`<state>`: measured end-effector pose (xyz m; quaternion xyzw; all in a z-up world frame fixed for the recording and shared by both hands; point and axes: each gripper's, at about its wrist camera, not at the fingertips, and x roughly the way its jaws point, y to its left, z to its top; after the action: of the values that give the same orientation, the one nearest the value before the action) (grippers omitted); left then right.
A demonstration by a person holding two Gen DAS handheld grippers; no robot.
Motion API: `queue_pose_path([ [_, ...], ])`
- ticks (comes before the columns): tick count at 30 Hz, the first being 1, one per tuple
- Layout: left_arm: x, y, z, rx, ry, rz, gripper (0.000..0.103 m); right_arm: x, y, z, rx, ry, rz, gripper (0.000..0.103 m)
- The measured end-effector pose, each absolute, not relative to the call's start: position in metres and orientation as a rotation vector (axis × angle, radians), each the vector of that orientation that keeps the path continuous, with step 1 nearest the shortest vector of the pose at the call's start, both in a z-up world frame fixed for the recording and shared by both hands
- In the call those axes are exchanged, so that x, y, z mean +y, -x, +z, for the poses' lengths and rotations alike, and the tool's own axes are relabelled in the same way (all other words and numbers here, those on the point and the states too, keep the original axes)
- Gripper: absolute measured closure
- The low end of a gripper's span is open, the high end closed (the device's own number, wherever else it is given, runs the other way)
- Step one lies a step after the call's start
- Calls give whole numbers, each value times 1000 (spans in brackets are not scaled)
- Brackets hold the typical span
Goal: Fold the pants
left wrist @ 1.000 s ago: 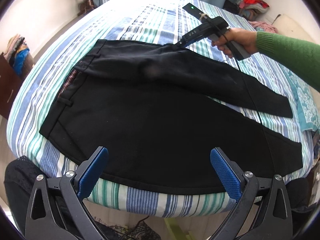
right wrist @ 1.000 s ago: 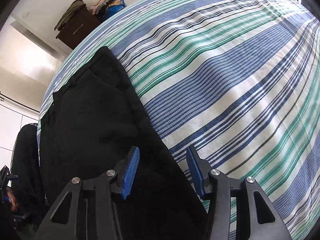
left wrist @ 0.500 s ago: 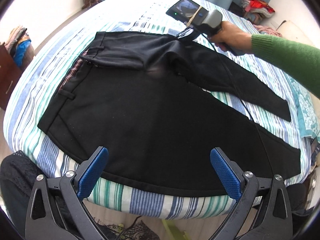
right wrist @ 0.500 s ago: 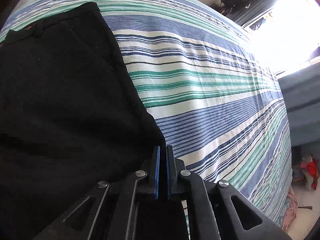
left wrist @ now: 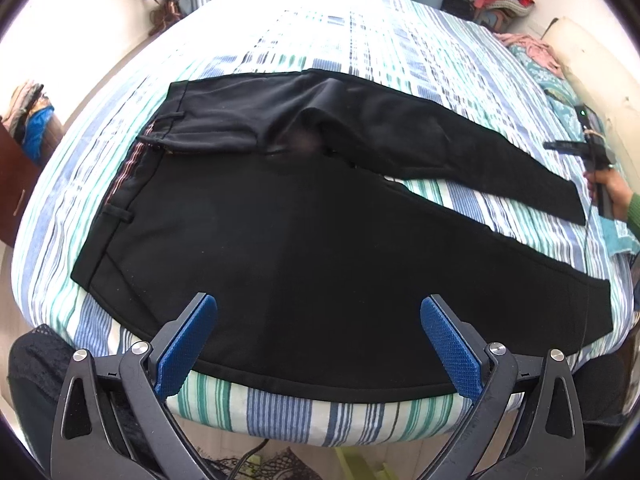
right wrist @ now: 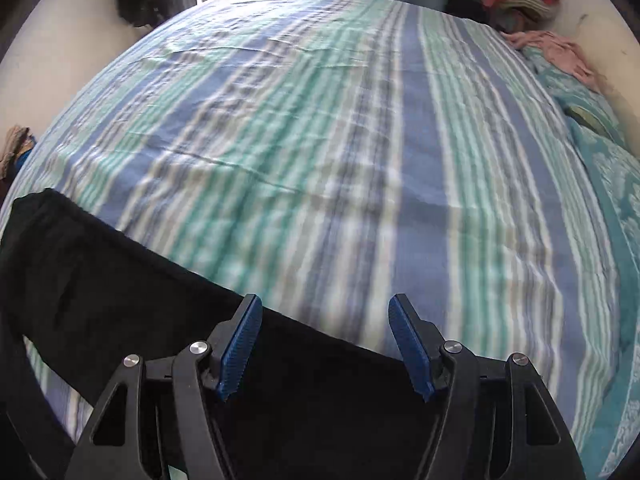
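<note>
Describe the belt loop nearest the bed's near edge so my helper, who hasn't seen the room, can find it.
On the striped bed lie black pants, their waistband toward the left in the left wrist view. Along that waistband, the belt loop is a short black strap lying across it. It sits below the striped inner lining, closer to the near edge than the other loop.

Matt black cloth pants (left wrist: 304, 232) on a striped woven bedsheet (left wrist: 400, 60) (slightly creased); textured blue pads (left wrist: 448, 344)
</note>
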<state>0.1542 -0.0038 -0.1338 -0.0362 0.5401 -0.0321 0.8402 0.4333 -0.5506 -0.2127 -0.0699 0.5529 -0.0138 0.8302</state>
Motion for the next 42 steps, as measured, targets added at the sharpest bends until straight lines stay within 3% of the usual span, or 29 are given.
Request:
queue_pose_path([
  [3, -20, -157, -137, 1162, 42, -87, 1, -660, -413, -218, 1280, 71, -208, 37],
  [6, -38, -159, -139, 1171, 10, -104, 1, -701, -401, -222, 1291, -57, -175, 38],
  [7, -44, -159, -139, 1172, -4, -109, 1, -705, -402, -229, 1301, -92, -166, 42],
  [8, -50, -159, -139, 1174, -22, -111, 1, -707, -405, -234, 1313, -122, -157, 76],
  [9, -55, -158, -139, 1174, -39, -112, 1, -705, -410, -238, 1328, -115, -167, 88],
  [15, -81, -158, -140, 1170, -128, -122, 1, -685, -448, -192, 1073, 116, -250, 89],
  [18, -90, -163, -142, 1178, -139, -135, 1, -681, -460, -204, 1073, 149, -268, 88],
  [19, -91, -168, -141, 1175, -138, -142, 1, -681, -461, -214, 1099, 151, -285, 85],
  [21, -86, -186, -135, 1140, -138, -145, 1, -682, -459, -232, 1140, 148, -332, 68],
  [23, -71, -217, -125, 1063, -124, -103, 1, -680, -443, -228, 1085, 136, -370, 47],
  [24, -60, -236, -122, 1029, -102, -82, 1, -675, -433, -220, 1037, 129, -382, 43],
  [26, -37, -279, -132, 999, -57, -23, 1, -656, -412, -201, 954, 99, -361, 25],
  [29, -11, -335, -177, 1005, -62, 159, 1, -603, -389, -181, 896, -11, -176, 19],
  [33, -8, -364, -244, 1119, -134, 212, 0, -502, -379, -188, 959, 11, 30, 13],
  [37, -19, -354, -221, 1098, -167, 188, 1, -435, -355, -203, 1001, 103, -17, 13],
  [40, -36, -308, -184, 1021, -124, 55, 1, -415, -305, -181, 951, 33, -42, 13],
  [42, -50, -269, -177, 1024, -115, -45, 1, -403, -261, -168, 933, 7, -53, 2],
])
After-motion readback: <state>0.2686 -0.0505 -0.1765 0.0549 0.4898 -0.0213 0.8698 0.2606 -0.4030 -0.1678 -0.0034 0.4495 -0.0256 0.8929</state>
